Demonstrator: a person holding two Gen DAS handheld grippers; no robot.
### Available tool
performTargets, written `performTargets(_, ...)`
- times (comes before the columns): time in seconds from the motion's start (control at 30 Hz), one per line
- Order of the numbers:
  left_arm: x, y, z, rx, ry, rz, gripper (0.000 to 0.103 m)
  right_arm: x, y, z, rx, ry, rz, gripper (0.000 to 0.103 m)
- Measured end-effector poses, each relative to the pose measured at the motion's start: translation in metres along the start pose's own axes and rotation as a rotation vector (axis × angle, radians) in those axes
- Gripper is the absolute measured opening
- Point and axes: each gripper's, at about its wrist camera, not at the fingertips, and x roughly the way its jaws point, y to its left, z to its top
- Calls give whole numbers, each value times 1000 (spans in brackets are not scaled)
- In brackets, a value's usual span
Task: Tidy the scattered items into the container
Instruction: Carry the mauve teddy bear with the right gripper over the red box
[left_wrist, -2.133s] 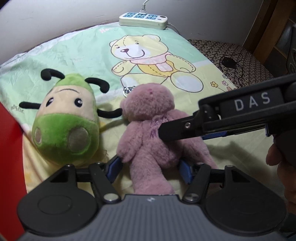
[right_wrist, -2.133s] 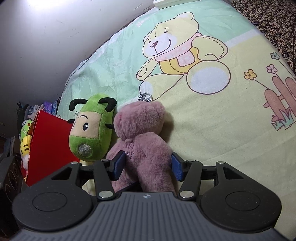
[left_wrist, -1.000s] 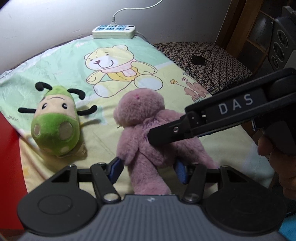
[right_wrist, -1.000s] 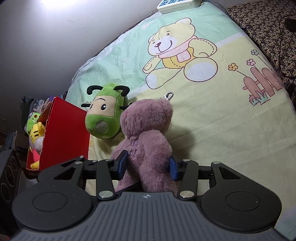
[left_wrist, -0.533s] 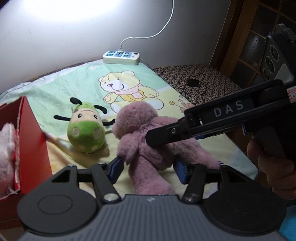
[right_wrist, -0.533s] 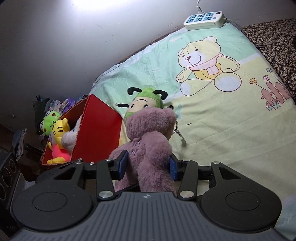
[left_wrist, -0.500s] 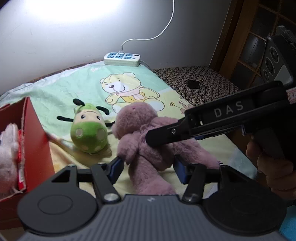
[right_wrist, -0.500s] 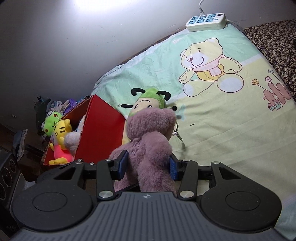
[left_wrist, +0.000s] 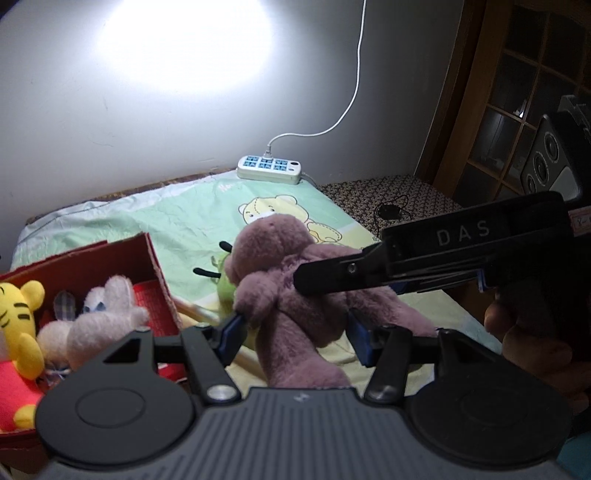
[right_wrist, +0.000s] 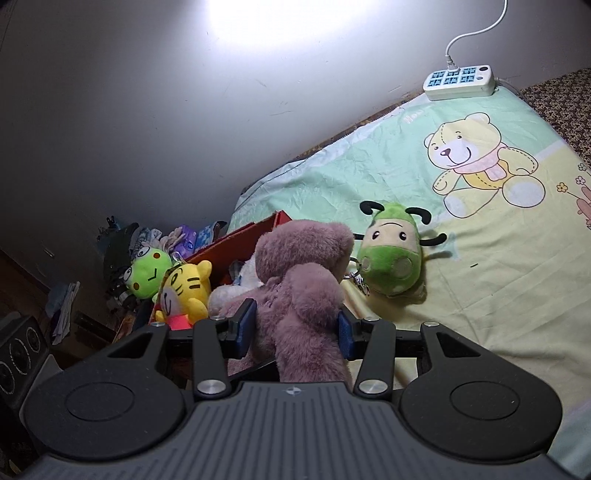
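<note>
Ahead of both tools lies the bed (right_wrist: 498, 280), spread with a bear-print sheet, and just ahead and to the left of them stands the red box (left_wrist: 147, 258), the container, already holding a yellow tiger plush (right_wrist: 184, 291), a pale fluffy toy (left_wrist: 107, 317) and, at its far edge, a green frog plush (right_wrist: 147, 273). The largest loose item is the mauve teddy bear (left_wrist: 288, 288), carried clear of the bed between the two tools: the left tool (left_wrist: 295, 332) has its blue pads pressed into the bear's lower body, partly open around that bulk, and the right tool (right_wrist: 295, 328), reaching in from the right in the left view, is likewise partly open and clamped across the torso, the fur bulging past its pads. The bear looks light, soft and very squashy, so a grip on a limb would likely sag or slip; the thick middle, where both tools now hold it, seems the safest place, and nothing about it looks fragile. A small metal keyring (right_wrist: 360, 280) dangles by its head and could snag on the box rim. Beyond the bear, on the sheet just right of the box, sits the smaller green bug plush (right_wrist: 391, 254), equally soft, probably best pinched across its round body and not by its thin black antennae.
</note>
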Motion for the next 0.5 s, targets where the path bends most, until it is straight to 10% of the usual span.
performTargets(0.5,-65,58,13,11,-133,83,56,29,79,6,-93,-103,82,47)
